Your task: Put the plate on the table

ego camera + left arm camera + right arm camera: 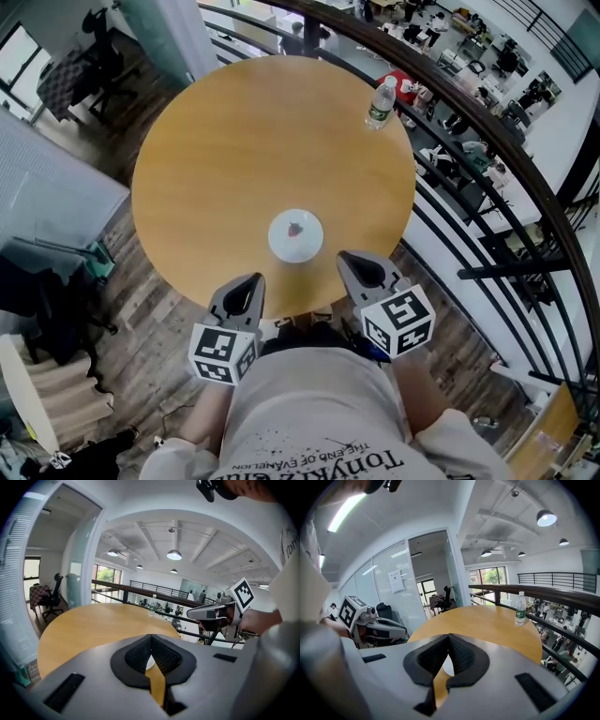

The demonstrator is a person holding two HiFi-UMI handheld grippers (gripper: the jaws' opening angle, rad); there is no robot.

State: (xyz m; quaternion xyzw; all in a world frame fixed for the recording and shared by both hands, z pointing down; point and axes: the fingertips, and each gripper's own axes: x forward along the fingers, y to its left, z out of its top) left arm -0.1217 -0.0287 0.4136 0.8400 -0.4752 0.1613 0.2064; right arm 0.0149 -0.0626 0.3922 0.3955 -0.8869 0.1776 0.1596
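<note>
A small white plate (295,234) with a red mark in its middle lies flat on the round wooden table (216,159), near the front edge. My left gripper (251,279) hovers just short of the plate on its near left, jaws shut and holding nothing. My right gripper (349,256) sits close to the plate's near right, also shut and holding nothing. In the left gripper view the pads (161,656) meet, and a sliver of the plate (149,662) shows below them. The right gripper view shows the same, with the plate (447,665) peeking out beneath the closed pads.
A clear water bottle (380,103) with a green label stands at the table's far right rim. A dark curved railing (487,131) runs close behind and to the right of the table. An office chair (98,56) stands at the far left.
</note>
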